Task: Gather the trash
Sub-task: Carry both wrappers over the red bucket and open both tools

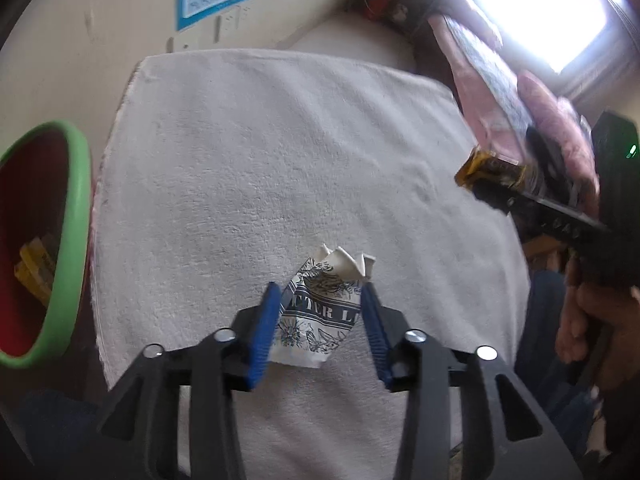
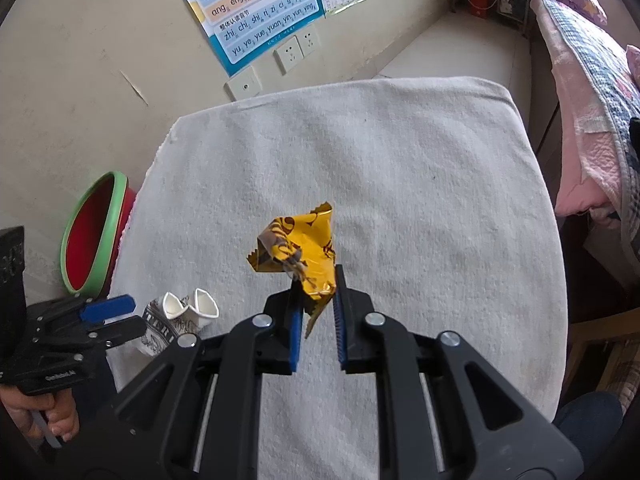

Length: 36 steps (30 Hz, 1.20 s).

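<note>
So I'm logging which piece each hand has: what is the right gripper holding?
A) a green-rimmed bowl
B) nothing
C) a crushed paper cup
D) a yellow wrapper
D: in the right wrist view the right gripper is shut on the yellow wrapper, lifted above the white towel.

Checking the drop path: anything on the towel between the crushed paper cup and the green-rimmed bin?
Nothing: in the right wrist view, only bare white towel lies between the crushed paper cup and the bin. The left wrist view agrees.
</note>
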Each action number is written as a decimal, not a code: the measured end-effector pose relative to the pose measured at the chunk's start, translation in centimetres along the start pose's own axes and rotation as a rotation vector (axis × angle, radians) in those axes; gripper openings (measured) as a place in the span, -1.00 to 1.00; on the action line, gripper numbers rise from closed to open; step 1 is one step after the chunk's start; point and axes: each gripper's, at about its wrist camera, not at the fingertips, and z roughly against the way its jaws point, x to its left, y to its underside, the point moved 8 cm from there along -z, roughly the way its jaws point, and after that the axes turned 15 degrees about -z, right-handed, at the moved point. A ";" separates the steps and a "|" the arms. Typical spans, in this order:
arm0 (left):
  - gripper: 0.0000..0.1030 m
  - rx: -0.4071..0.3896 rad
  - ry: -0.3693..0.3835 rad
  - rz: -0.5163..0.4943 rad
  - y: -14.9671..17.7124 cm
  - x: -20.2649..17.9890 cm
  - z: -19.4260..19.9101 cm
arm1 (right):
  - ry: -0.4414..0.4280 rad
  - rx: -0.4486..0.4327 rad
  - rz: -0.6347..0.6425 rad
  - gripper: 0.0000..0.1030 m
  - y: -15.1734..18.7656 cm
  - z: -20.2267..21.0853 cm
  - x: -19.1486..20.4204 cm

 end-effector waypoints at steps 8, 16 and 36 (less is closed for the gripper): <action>0.01 0.195 -0.029 -0.168 0.6 -0.8 -4.8 | 0.013 0.021 0.001 -0.73 0.7 -0.6 -0.3; -0.16 0.149 -0.007 -0.130 0.1 -1.4 -4.1 | 0.014 0.030 0.021 -0.73 0.7 -0.8 0.2; -0.16 -0.084 -0.036 0.007 -2.8 0.0 4.2 | -0.026 0.004 0.073 -0.73 0.3 1.3 4.0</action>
